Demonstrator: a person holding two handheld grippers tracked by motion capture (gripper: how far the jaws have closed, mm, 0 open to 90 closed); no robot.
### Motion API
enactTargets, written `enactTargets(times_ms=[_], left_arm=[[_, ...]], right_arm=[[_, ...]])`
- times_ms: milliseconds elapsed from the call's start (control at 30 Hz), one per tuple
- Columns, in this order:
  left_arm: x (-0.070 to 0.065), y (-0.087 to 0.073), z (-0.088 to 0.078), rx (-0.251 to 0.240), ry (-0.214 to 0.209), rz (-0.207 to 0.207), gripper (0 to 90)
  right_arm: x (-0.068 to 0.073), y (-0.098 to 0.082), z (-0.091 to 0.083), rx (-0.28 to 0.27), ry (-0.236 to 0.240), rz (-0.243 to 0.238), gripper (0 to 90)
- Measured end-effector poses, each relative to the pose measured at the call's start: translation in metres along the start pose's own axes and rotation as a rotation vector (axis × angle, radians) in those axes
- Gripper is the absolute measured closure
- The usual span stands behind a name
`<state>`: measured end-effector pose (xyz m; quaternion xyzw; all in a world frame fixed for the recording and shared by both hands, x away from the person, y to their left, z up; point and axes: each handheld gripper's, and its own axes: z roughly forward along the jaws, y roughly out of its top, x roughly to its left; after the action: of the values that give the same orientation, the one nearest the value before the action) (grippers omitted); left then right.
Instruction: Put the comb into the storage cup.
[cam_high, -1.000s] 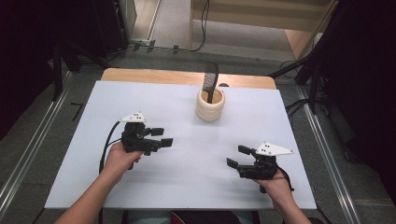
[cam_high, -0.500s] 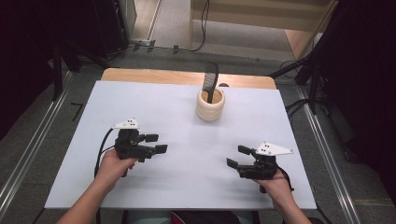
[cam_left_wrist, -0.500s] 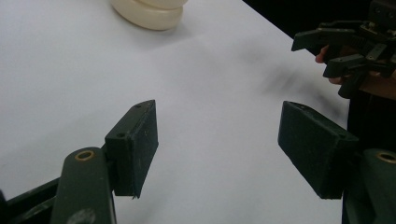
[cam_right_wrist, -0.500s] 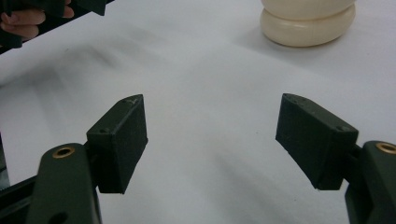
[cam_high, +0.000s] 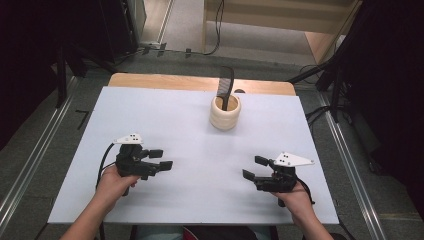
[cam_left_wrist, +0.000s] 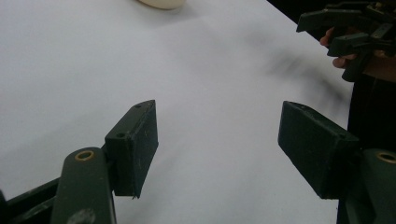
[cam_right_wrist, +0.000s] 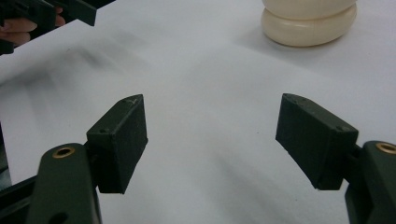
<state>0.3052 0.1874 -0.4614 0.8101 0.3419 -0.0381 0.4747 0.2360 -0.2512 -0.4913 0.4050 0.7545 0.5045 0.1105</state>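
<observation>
Both of my claws are spread wide with nothing between their jaws. Gripped in my left hand (cam_high: 116, 181), my left black two-jaw claw (cam_high: 160, 159) sits low over the near left part of the white rectangular table top (cam_high: 165, 115), jaws pointing toward the middle of the table, a black cable looping from its back and a grey three-cornered plate on top. Looking along that claw, I see its two dark pads (cam_left_wrist: 135, 144) standing far apart over bare white surface, with my other claw (cam_left_wrist: 334, 30) off at the far right edge. Gripped in my right hand (cam_high: 295, 197), my right black two-jaw claw (cam_high: 254, 168) rests over the near right part of the table, jaws pointing left toward the centre, likewise carrying a grey three-cornered plate. Looking along it, its pads (cam_right_wrist: 119, 140) are also well apart, with plain table between them. What I am facing is the cream-coloured round ribbed holder (cam_high: 225, 113), which stands upright on the far middle part of the table, well apart from both claws and roughly between them in line. Standing in the holder is a black comb (cam_high: 226, 87), which leans slightly and rises above the rim. From the right claw's view the holder's base (cam_right_wrist: 308, 23) shows at the upper right, beyond the jaws.
</observation>
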Motion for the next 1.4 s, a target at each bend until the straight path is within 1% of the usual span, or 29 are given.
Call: enactTargets(times_ms=[100,267,333,500,633,767,1033,1400], left_arm=[[-0.001,-0.002,-0.003,0.006,0.006,0.007,29.5],[0.0,-0.007,-0.008,0.017,0.015,0.002,29.5],[0.0,-0.009,-0.011,0.009,0.02,0.002,29.5],[-0.001,-0.011,-0.015,0.009,0.031,0.004,29.5],[-0.001,-0.013,-0.019,0.003,0.036,-0.002,29.5],[-0.001,-0.015,-0.022,0.005,0.047,0.003,29.5],[0.0,-0.019,-0.029,0.002,0.068,0.0,29.5],[0.002,-0.022,-0.031,0.007,0.077,-0.001,29.5]], right_arm=[[0.0,0.0,0.0,0.003,0.001,0.0,22.9],[0.0,0.0,-0.001,0.003,-0.003,0.005,23.0],[0.0,0.0,-0.001,0.001,-0.005,0.004,23.0],[0.0,0.0,-0.001,0.004,-0.005,0.004,23.0],[-0.001,0.0,-0.001,0.005,-0.004,0.004,23.0],[-0.001,0.0,0.0,0.008,-0.006,0.003,23.0],[-0.001,-0.001,0.0,0.012,-0.006,-0.001,23.0],[-0.001,-0.001,0.001,0.015,-0.001,0.0,23.0]])
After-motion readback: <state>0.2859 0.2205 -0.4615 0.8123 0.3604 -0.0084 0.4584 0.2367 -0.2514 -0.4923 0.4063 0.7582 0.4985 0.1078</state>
